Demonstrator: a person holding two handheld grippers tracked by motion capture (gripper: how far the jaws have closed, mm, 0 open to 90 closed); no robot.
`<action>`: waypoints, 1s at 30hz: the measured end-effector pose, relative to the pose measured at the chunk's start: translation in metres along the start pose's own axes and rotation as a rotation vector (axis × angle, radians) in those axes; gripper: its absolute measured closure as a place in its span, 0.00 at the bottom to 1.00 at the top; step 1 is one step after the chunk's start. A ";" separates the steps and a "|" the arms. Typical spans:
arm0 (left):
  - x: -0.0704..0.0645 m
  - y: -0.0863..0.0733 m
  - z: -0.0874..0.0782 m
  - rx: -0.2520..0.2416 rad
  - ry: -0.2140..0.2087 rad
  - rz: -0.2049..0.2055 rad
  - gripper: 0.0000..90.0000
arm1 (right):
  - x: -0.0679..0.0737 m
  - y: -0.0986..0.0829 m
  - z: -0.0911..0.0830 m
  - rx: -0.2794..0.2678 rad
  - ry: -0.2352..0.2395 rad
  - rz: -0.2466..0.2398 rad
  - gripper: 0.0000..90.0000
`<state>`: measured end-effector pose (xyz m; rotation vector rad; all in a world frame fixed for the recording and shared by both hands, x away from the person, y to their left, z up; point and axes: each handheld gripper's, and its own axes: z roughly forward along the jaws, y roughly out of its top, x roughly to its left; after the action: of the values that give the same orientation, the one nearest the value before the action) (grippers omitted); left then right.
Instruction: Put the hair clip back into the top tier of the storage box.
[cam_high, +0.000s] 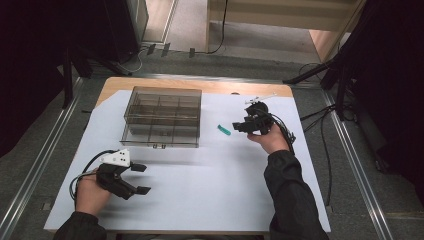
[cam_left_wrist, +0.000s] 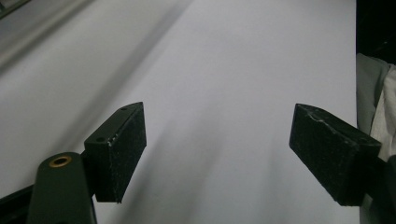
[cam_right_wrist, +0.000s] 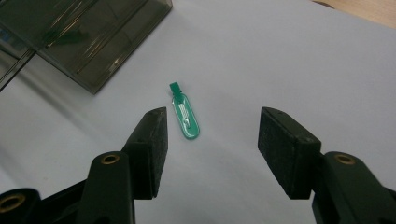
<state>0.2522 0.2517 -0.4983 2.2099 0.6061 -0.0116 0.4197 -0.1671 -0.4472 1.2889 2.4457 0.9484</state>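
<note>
High view: a table (cam_high: 200, 190) covered in white, with a clear smoke-tinted compartment box (cam_high: 162, 117) at the far left. A small green tag (cam_high: 224, 130) lies flat just right of the box. The right gripper (cam_high: 240, 126) hovers near the tag, jaws spread. The left gripper (cam_high: 142, 178) rests low at the near left, jaws released.

Left gripper view: jaws wide apart over bare white surface.

Right gripper view: the tag lies ahead, nearer the left jaw. Likely a pickup; shift slightly so the tag sits centred, then descend and close across its narrow width.
</note>
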 end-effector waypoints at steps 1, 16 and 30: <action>0.000 0.000 -0.001 -0.004 0.003 0.006 0.23 | 0.000 0.000 0.000 0.002 -0.002 0.003 0.49; -0.003 -0.001 -0.003 -0.015 -0.026 0.027 0.27 | 0.001 0.003 0.013 0.113 0.056 -0.016 0.51; -0.004 -0.005 -0.002 0.004 -0.026 0.010 0.27 | 0.003 0.012 0.018 0.162 0.094 -0.025 0.52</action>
<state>0.2461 0.2542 -0.4996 2.2135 0.5815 -0.0360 0.4346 -0.1518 -0.4528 1.2871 2.6523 0.8371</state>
